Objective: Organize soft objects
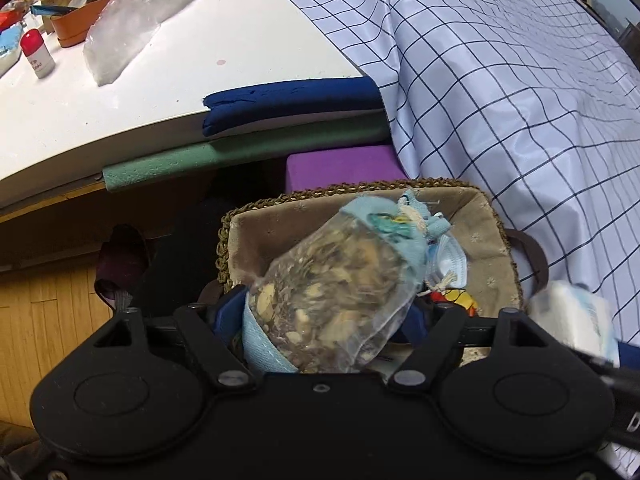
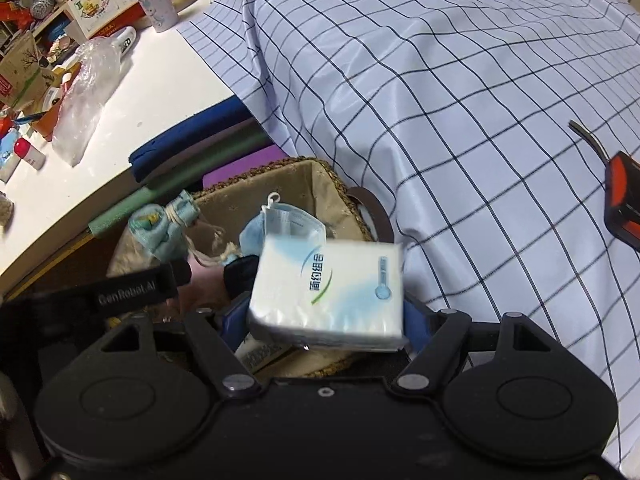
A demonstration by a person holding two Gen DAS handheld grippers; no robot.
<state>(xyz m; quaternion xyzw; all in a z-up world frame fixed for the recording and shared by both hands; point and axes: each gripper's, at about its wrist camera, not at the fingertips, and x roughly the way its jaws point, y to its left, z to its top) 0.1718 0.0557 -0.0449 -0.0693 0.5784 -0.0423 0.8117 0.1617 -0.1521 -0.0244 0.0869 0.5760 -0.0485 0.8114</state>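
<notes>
The left gripper [image 1: 326, 316] was positioned over the woven basket [image 1: 256, 210], its jaws set on either side of a clear pouch [image 1: 340, 280] of dried material with a blue cloth top. Whether the pads pressed the pouch or had let go could not be determined from the left wrist view. The right gripper [image 2: 326, 312] pinched a white tissue pack [image 2: 328, 288] between its blue pads, just above the near edge of the same basket. A face mask [image 2: 288, 220] already lay inside, against the lining.

To complete this step well, each item should have been lowered until it rested on the lining before the jaws were spread. The pouch should have gone to the left half and the tissue pack to the right, so neither landed on the mask or on the rim. The grippers should have been kept apart during descent.
</notes>
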